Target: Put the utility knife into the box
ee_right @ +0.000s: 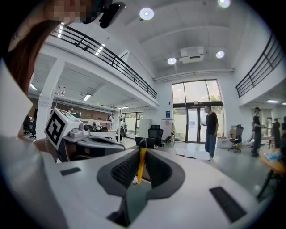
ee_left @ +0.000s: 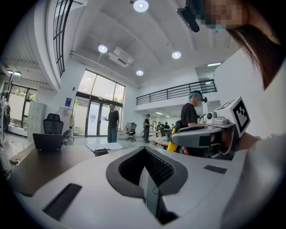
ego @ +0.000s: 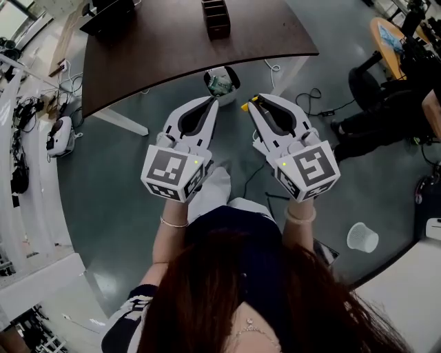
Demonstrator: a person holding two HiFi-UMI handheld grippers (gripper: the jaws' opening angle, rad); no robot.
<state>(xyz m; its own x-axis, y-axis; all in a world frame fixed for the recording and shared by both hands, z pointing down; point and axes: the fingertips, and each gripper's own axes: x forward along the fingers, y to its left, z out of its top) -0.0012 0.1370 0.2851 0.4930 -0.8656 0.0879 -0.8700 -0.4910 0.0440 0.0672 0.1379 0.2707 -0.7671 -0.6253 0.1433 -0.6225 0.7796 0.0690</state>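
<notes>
Right tool [ego: 256, 101]: jaws clamped on the knife [ee_right: 140, 166], a thin yellow strip standing on edge between the ribbed pads [ee_right: 123, 171], its far end reaching past the jaw tips.
Knife, head view: only a yellow end shows. It pokes out at the right tool's tip toward 9 o'clock, in the air over the floor [ego: 124, 179] and short of the bench.
Left tool [ego: 209, 103]: jaws pressed together with nothing between them; in its own view the pads meet along one seam.
Tools together: held side by side in front of the person — tips leaning in toward each other at 12 o'clock, near but not touching. The marker cubes [ego: 175, 173] are at the person's end.
Box [ego: 216, 18]: dark, split into compartments, standing on the bench at 12 o'clock from both tools and well apart from the knife.
Bench [ego: 151, 48]: dark brown top with a curved near edge, running across the top of the head view.
Bin [ego: 222, 81]: on the floor at the bench's near edge, just beyond the tool tips at 12 o'clock, with something greenish inside.
Cup [ego: 362, 237]: clear, on the floor at 4 o'clock from the right tool.
Cables [ego: 313, 100]: loose on the floor at 2 o'clock from the right tool.
Bystander [ee_right: 210, 129]: stands by the glass doors, far beyond the jaws in both tool views.
</notes>
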